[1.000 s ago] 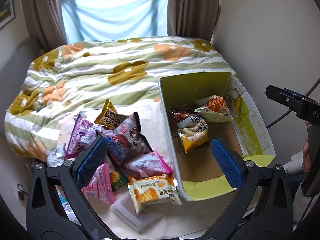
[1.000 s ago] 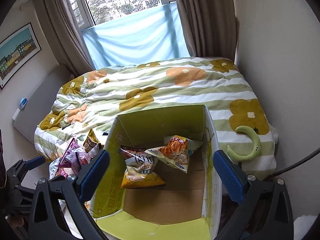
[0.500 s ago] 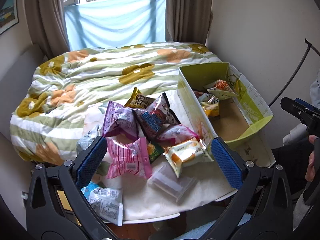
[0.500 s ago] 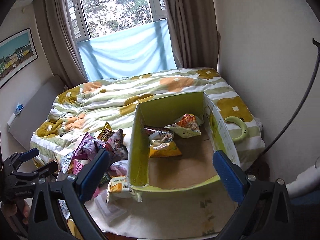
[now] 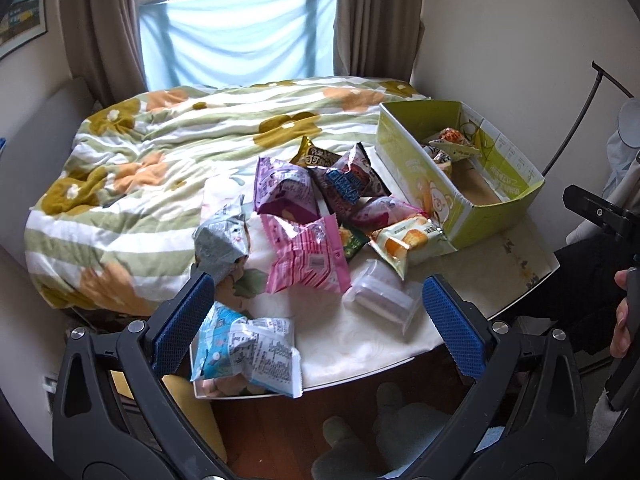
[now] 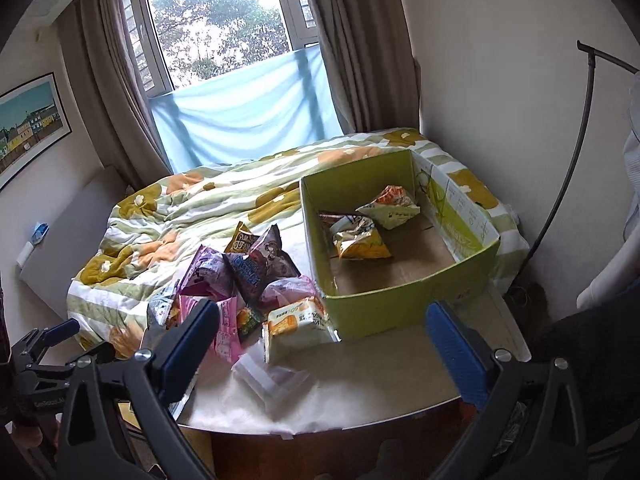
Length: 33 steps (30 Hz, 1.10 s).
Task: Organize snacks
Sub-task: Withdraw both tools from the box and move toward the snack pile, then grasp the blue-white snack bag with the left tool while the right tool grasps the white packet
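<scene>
Green cardboard forms the box (image 6: 404,312) at the right side of the surface (image 6: 372,376), open at the top, with three snack bags inside: an orange-and-white bag (image 6: 390,208) at the far end, a yellow bag (image 6: 360,242) nearer the left wall, and a dark one partly under it. Left of the box lies the loose pile (image 5: 320,208): a purple bag (image 5: 285,192), a pink pack (image 5: 308,258), a dark blue-labelled bag (image 5: 348,182), a brown-gold bag (image 5: 314,156) at the back, a silver bag (image 5: 220,242) at the left edge, and a cream pack with an orange picture (image 5: 408,240) touching the box's near corner. A clear plastic tray (image 5: 380,300) sits just in front of the pile, and a blue-and-white pack (image 5: 248,354) hangs at the surface's near edge.

Both tongs are spread wide and hold nothing. The left tongs (image 5: 318,320) hover above the near edge, over the blue-and-white pack and the tray. The right tongs (image 6: 320,350) hang over the bare front of the surface, before the box. Behind everything a bed (image 6: 192,208) with a floral green-striped quilt reaches to the window.
</scene>
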### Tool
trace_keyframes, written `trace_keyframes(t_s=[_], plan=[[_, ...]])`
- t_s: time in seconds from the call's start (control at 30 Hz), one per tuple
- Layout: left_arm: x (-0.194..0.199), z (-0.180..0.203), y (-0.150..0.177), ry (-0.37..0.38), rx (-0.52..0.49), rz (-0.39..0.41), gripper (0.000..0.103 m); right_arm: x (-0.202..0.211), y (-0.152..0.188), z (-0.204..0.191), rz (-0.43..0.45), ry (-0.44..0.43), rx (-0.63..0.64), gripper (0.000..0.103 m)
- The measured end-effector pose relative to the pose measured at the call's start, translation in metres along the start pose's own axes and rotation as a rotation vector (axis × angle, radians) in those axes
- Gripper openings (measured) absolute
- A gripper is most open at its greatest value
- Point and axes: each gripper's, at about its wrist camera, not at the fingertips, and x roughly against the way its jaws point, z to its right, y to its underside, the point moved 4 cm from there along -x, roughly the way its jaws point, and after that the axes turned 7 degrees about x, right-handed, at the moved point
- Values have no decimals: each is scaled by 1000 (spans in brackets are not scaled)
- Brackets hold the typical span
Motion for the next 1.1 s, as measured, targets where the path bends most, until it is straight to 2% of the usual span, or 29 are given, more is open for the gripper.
trace_keyframes(t_s=[0.17, 0.4, 0.73, 0.87, 1.1], plan=[[-15, -32, 25, -68, 43, -29, 103, -34, 24, -16, -71, -50, 39, 103], [-61, -62, 67, -134, 85, -112, 103, -93, 62, -38, -183, -134, 114, 103], [-129, -63, 91, -297, -20, -210, 103, -161, 89, -71, -292, -219, 301, 103], [-155, -61, 101, -337, -71, -273, 103, -181, 101, -82, -327, -250, 370, 103], [-178, -53, 100, -394, -150, -288, 103, -205, 117, -96, -359, -280, 507, 103]])
